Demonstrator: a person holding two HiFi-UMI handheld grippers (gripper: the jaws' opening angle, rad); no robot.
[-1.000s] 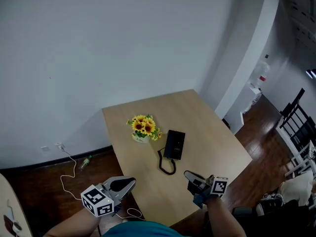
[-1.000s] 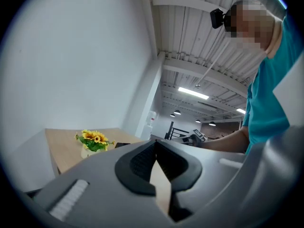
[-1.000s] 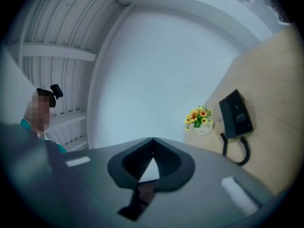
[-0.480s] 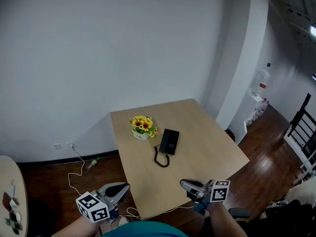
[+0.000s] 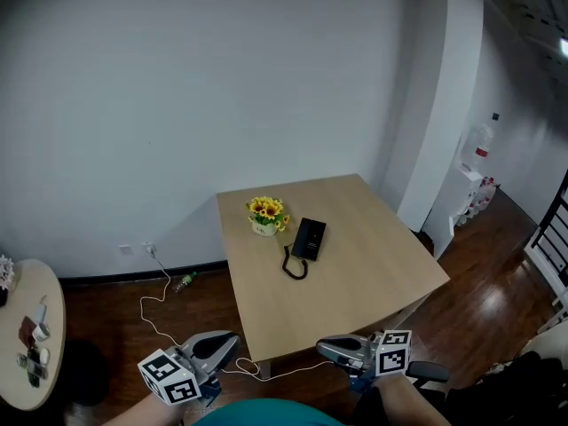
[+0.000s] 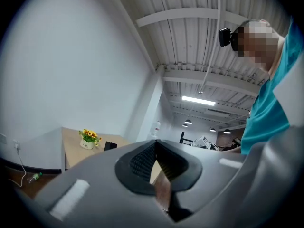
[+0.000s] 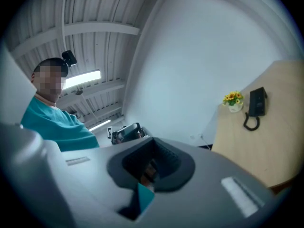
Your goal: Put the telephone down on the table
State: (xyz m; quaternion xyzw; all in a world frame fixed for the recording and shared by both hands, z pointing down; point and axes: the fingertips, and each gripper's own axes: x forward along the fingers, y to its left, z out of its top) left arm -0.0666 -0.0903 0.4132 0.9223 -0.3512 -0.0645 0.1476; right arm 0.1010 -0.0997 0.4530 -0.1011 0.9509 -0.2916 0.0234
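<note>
Round side table point(image 5: 35, 362): at the 8 o'clock edge of the head view, carrying a few small items too small to tell.
White cable point(image 5: 158, 291): trails over the dark wood floor point(image 5: 106, 327) from the foot of the wall toward the desk's near left corner.
Bottle point(image 5: 185, 281): lies on its side on the floor, just beside the cable and at 9 o'clock of the desk.
Left gripper point(image 5: 232, 336): at 7 o'clock in the head view, held off the desk's near edge. In its own view the jaws point(image 6: 154, 144) are closed tip to tip, with nothing between them.
Desk point(image 5: 355, 278): light wood, standing against the white wall.
Sunflowers point(image 5: 267, 215): yellow blooms in a small white pot, upright on the desk near its far left corner.
Telephone point(image 5: 309, 238): black, lying flat on the desk, just at 4 o'clock of the sunflowers and well apart from both grippers.
Cord point(image 5: 295, 268): a dark loop on the desk, at 7 o'clock of the telephone.
Right gripper point(image 5: 322, 347): at 5 o'clock in the head view, held off the desk's near edge. Its jaws point(image 7: 152, 141) are closed on nothing.
Water bottle point(image 5: 482, 140): upright on a white stand at 3 o'clock, beyond the wall's corner.
</note>
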